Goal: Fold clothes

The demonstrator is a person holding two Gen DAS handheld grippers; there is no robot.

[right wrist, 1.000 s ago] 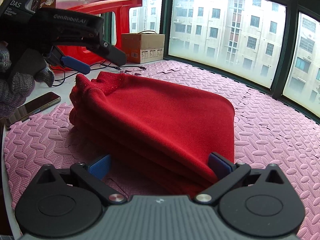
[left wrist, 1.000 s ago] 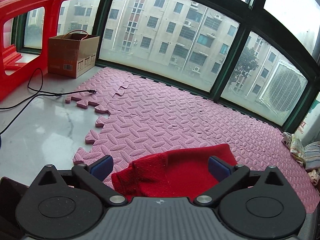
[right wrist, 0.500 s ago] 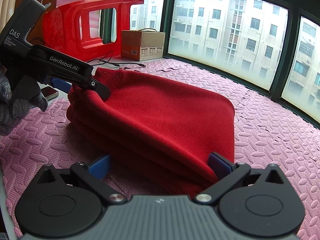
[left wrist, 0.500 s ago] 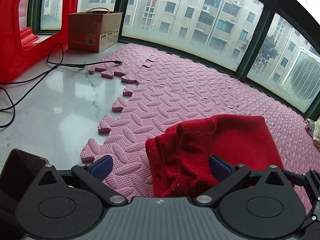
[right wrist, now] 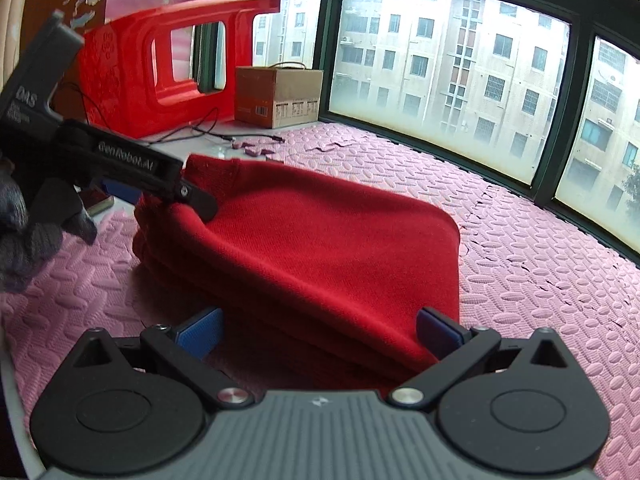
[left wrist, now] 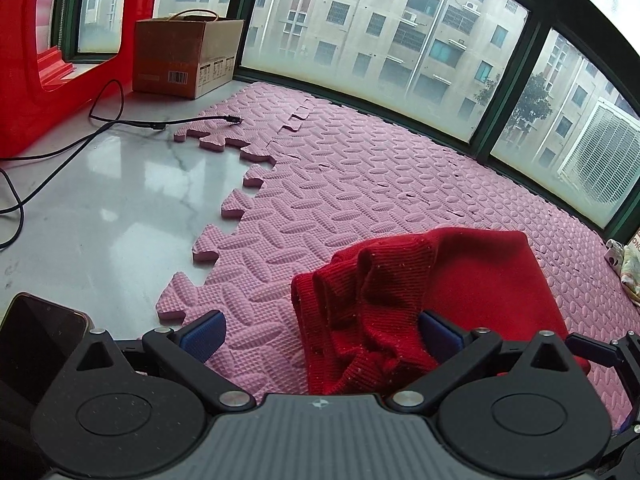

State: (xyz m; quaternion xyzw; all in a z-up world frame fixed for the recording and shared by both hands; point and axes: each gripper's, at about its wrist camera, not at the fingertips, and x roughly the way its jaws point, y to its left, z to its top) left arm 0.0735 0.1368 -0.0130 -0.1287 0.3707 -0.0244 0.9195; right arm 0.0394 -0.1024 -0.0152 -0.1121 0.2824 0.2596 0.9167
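A red knit garment [left wrist: 460, 292] lies folded in a thick bundle on the pink foam mat [left wrist: 360, 168]. In the left wrist view my left gripper [left wrist: 320, 334] is open, its right finger against the bunched edge of the garment. In the right wrist view the same garment [right wrist: 320, 240] fills the middle. My right gripper [right wrist: 318, 330] is open, its jaws on either side of the near folded edge. The left gripper's black body [right wrist: 120, 168] shows at the garment's far left corner, one finger on the cloth.
A red plastic stool [left wrist: 28, 60] and a cardboard box [left wrist: 184, 56] stand at the back left by the window. A black cable [left wrist: 80, 144] runs over the white marble sill. A phone [left wrist: 36, 340] lies near left. Patterned cloth [left wrist: 628, 268] lies at the far right.
The left gripper has swung left and dropped lower beside the bundle, so the garment's bunched edge now sits by its right finger. The right gripper has barely moved.
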